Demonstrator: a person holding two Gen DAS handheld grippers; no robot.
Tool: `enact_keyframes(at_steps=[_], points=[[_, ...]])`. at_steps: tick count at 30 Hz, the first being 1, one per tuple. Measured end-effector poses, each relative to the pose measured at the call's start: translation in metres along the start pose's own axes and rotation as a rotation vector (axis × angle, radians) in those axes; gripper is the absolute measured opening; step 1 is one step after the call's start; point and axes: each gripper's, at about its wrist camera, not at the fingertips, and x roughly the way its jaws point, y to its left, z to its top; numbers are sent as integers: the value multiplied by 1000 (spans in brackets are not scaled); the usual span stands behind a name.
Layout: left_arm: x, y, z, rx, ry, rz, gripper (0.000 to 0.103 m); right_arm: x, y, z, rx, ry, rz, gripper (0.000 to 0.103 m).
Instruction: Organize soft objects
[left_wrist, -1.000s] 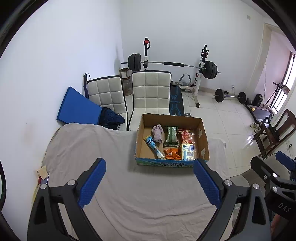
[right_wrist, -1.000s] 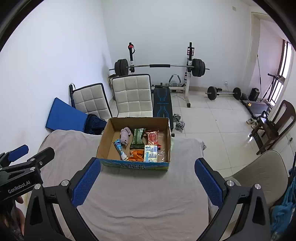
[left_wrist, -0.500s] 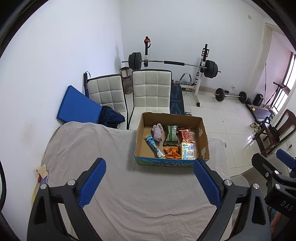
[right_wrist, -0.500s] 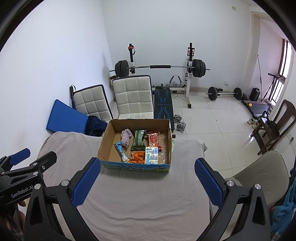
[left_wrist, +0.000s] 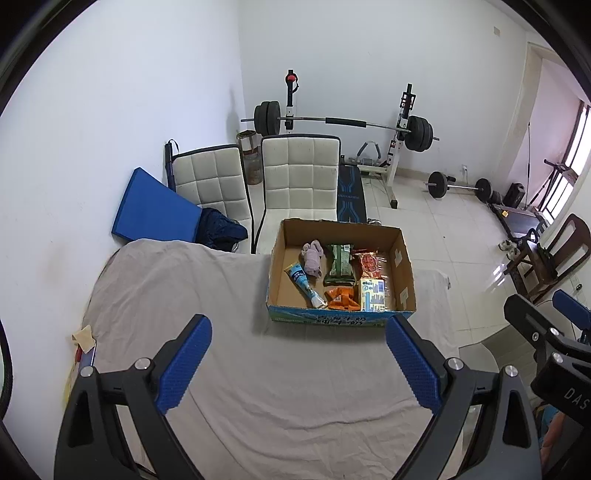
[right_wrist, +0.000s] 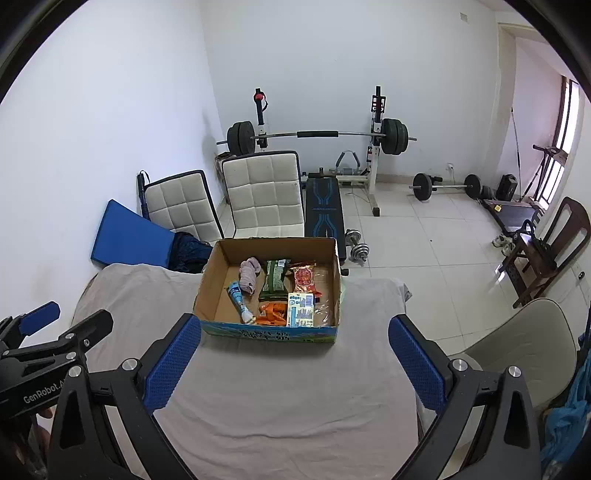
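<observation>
An open cardboard box (left_wrist: 404, 264) (right_wrist: 210, 275) stands at the far side of a table under a grey cloth (left_wrist: 184, 302) (right_wrist: 280, 398). Inside lie a pinkish soft toy (left_wrist: 313, 255) (right_wrist: 248, 274), a blue tube (left_wrist: 303, 283) (right_wrist: 238, 300), a green packet (left_wrist: 340, 263) (right_wrist: 274, 277), a red packet (left_wrist: 369, 264) (right_wrist: 304, 277), an orange packet (left_wrist: 341, 298) (right_wrist: 272, 313) and a white-blue carton (left_wrist: 372, 299) (right_wrist: 300, 309). My left gripper (left_wrist: 299, 365) and my right gripper (right_wrist: 293, 363) are both open and empty, held above the cloth in front of the box.
Two white padded chairs (left_wrist: 299, 173) (right_wrist: 262, 188) stand behind the table, with a blue mat (left_wrist: 155, 210) against the wall. A barbell rack (right_wrist: 317, 134) and dumbbells (right_wrist: 356, 245) are beyond. A beige chair (right_wrist: 517, 343) is at the right of the table.
Both views have shifted only slightly; the box sits a little lower in the right wrist view. Both grippers stay open and empty.
</observation>
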Motion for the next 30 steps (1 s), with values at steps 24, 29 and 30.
enact_keyframes(at_steps=[24,29,30], points=[[-3,-1,-5,-4,-7,1,97,-16,1,-6,-1,-22,-30,103],[-7,1,-3,-8,-9,2,97,-20,-1,-6,2,-25,-33,103],[-6,0,-3,-8,-9,2,97,-19,0,-6,3,-26,-35,103]])
